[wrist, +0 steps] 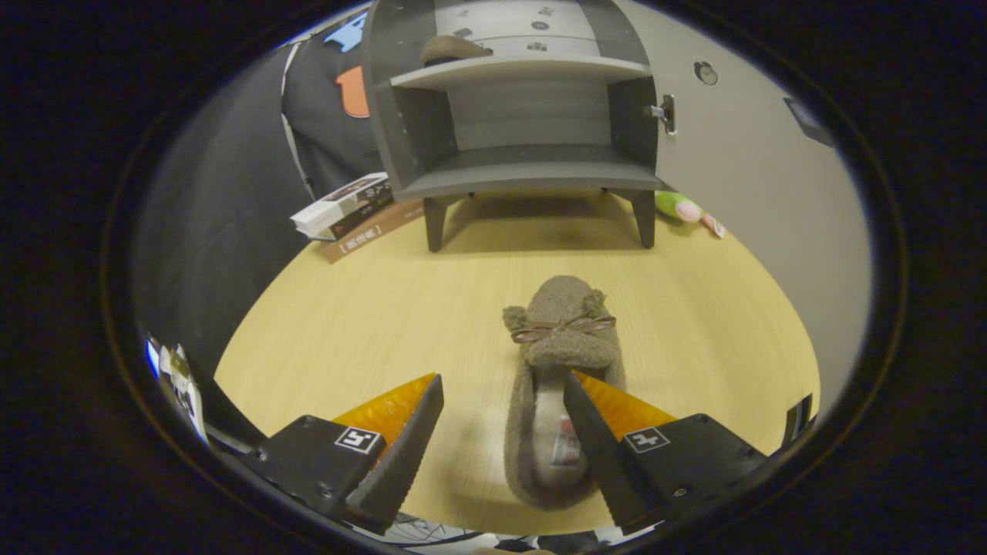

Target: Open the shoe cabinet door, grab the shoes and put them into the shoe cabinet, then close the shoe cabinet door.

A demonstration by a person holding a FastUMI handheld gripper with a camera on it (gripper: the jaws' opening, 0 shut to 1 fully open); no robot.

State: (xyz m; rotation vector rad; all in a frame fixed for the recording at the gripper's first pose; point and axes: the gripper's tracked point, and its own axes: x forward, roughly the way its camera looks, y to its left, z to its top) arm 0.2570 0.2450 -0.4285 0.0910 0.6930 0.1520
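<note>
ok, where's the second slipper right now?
In the gripper view the brown slipper lies on the wooden table, heel between the open tongs, toe toward the open shoe cabinet.

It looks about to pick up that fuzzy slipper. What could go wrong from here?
Three things, probably. The gripper is open, but the slipper lies off to one side, against one of the jaws, so a grab may only nudge it away. One slipper already sits on the cabinet's upper shelf, so space there could be tight. The open door might get bumped on the way in.
</note>
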